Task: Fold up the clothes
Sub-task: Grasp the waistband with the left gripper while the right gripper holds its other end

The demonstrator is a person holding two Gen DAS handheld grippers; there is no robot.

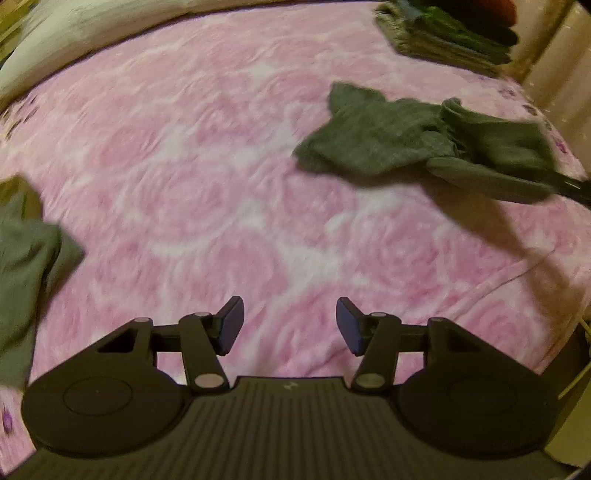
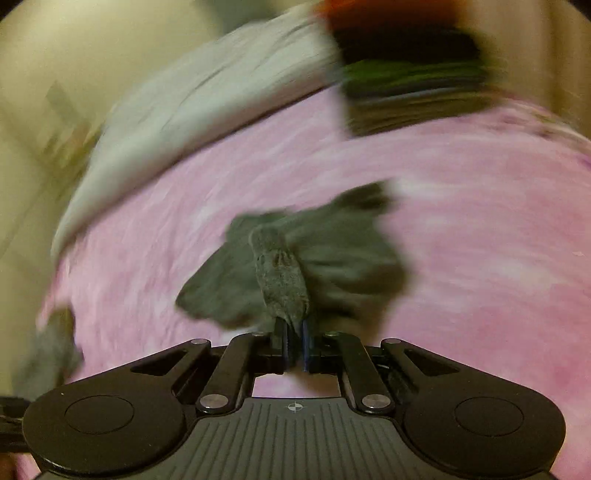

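A small grey garment (image 1: 413, 142) lies crumpled on the pink bedspread (image 1: 207, 192) at the right of the left wrist view. My right gripper (image 2: 294, 334) is shut on an edge of that grey garment (image 2: 284, 273), and the cloth bunches out ahead of the pads. In the left wrist view its dark tip (image 1: 572, 184) shows at the garment's right end. My left gripper (image 1: 290, 325) hangs open above bare bedspread, with nothing between its fingers. Another grey-green cloth (image 1: 26, 266) lies at the left edge.
A stack of folded clothes (image 1: 454, 33) in green, black and red sits at the far right corner of the bed. A pale pillow or blanket (image 2: 192, 107) runs along the far edge. The pink bedspread (image 2: 480, 229) spreads wide around the garment.
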